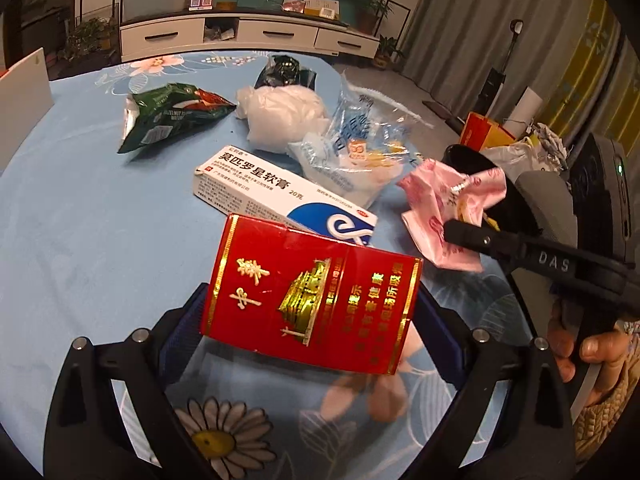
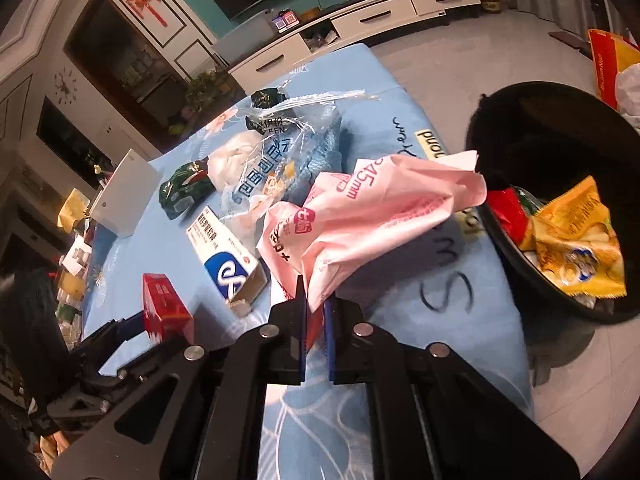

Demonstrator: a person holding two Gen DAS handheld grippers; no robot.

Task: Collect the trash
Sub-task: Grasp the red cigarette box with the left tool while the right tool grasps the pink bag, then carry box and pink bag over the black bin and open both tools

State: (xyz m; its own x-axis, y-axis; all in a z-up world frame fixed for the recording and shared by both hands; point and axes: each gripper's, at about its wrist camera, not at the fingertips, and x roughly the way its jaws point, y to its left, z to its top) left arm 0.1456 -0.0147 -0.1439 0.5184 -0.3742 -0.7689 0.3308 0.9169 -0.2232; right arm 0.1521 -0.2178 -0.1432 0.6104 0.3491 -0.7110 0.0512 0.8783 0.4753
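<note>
My left gripper is shut on a red cigarette pack and holds it above the blue flowered tablecloth. The pack also shows in the right wrist view. My right gripper is shut on a crumpled pink wrapper, held close to the black trash bin beside the table. The right gripper shows in the left wrist view with the pink wrapper. On the table lie a white ointment box, a clear blue-printed bag, a white plastic wad and a green snack wrapper.
The bin holds a yellow snack bag and red trash. A dark wrapper lies at the table's far side. A white box stands at the table's left edge. A TV cabinet is behind, and bags sit on the floor.
</note>
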